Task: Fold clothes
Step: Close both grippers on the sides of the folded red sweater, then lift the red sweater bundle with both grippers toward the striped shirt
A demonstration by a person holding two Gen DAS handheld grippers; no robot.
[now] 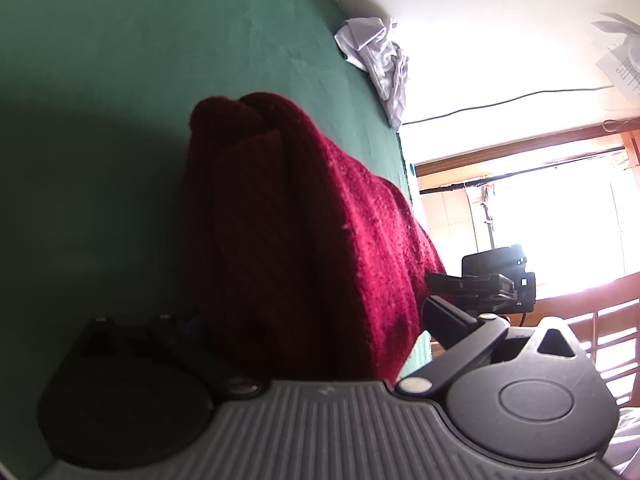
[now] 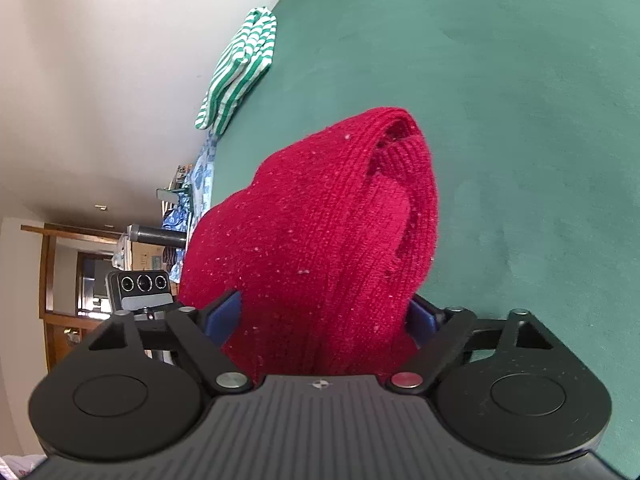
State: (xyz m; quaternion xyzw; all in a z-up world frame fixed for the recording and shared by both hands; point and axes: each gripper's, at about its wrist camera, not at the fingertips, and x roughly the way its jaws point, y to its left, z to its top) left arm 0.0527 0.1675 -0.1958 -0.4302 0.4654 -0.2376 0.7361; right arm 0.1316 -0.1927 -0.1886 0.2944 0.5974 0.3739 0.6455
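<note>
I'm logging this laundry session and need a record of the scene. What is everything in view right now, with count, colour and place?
Sweater: one, red knit, bunched between both grippers, over the table.
Table: one, green surface, under the sweater.
Striped garment: one, green and white, folded at the table's edge, right wrist view.
Pale garment: one, whitish, crumpled at the table's edge, left wrist view.
Camera on a stand: one, black, beyond the table's edge.
Left gripper: one, black; sweater fills its jaws, pads hidden.
Right gripper: one, black with blue pads, jaws wide, sweater bundled between the pads.
</note>
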